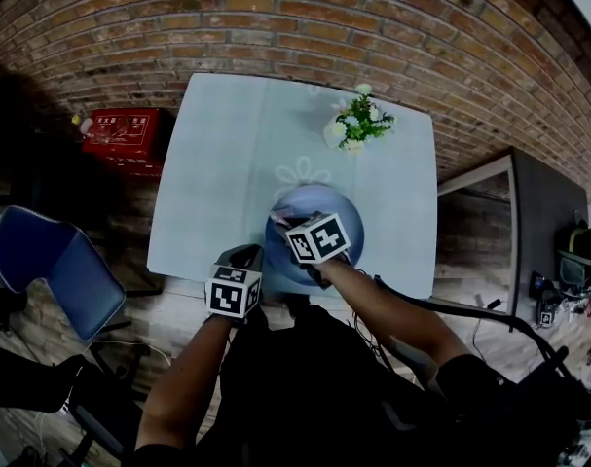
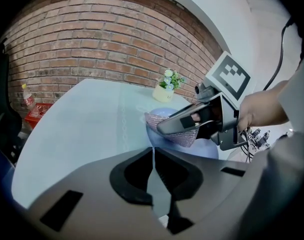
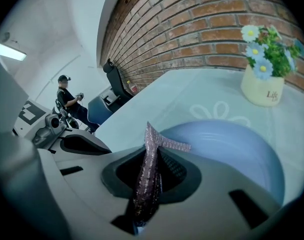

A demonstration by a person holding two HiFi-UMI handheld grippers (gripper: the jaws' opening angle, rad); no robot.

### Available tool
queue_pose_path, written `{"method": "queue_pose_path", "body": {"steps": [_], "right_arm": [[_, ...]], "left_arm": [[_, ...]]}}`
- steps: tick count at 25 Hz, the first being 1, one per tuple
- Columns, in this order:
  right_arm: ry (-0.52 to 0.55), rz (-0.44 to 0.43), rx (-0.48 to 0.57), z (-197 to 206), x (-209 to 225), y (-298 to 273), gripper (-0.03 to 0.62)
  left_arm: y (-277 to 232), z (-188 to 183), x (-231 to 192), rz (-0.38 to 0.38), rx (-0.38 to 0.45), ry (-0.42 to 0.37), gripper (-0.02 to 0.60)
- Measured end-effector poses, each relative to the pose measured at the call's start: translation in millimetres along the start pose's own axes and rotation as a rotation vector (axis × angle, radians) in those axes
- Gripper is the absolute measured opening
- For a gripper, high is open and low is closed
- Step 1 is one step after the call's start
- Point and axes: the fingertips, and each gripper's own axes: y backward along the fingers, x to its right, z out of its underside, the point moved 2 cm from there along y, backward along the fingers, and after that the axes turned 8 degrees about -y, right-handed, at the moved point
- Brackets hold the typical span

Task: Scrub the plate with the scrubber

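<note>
A light blue plate (image 1: 324, 210) lies near the front edge of the pale table (image 1: 227, 163). My right gripper (image 1: 297, 227) hovers over the plate's left part, shut on a pink sparkly scrubber (image 1: 283, 219). In the right gripper view the scrubber (image 3: 145, 179) stands pinched between the jaws, its tip folded over the plate (image 3: 237, 149). My left gripper (image 1: 248, 259) sits at the table's front edge, just left of the plate, jaws closed on nothing. The left gripper view shows the scrubber (image 2: 173, 134) hanging under the right gripper (image 2: 184, 123) above the plate (image 2: 214, 150).
A cream pot of flowers (image 1: 355, 125) stands at the table's far right, behind the plate. A red crate (image 1: 128, 134) and a bottle (image 2: 26, 100) sit on the floor to the left. A blue chair (image 1: 56, 266) is at the near left. A person (image 3: 67, 100) stands far off.
</note>
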Motion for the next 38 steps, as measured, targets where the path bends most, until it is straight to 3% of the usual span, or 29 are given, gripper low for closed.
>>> {"method": "queue_pose_path", "body": {"steps": [15,38], "right_arm": [[0.042,-0.054,-0.081,29.4,-29.5,0.4,0.069],[0.028,-0.241,-0.249,74.7,-48.6,20.0,0.069]], "left_arm": [[10.7,2.1,-11.5,-0.037,0.022,0.015,0.026],[2.6,-6.4,-21.8,-0.052,0.035,0.040,0.026]]}}
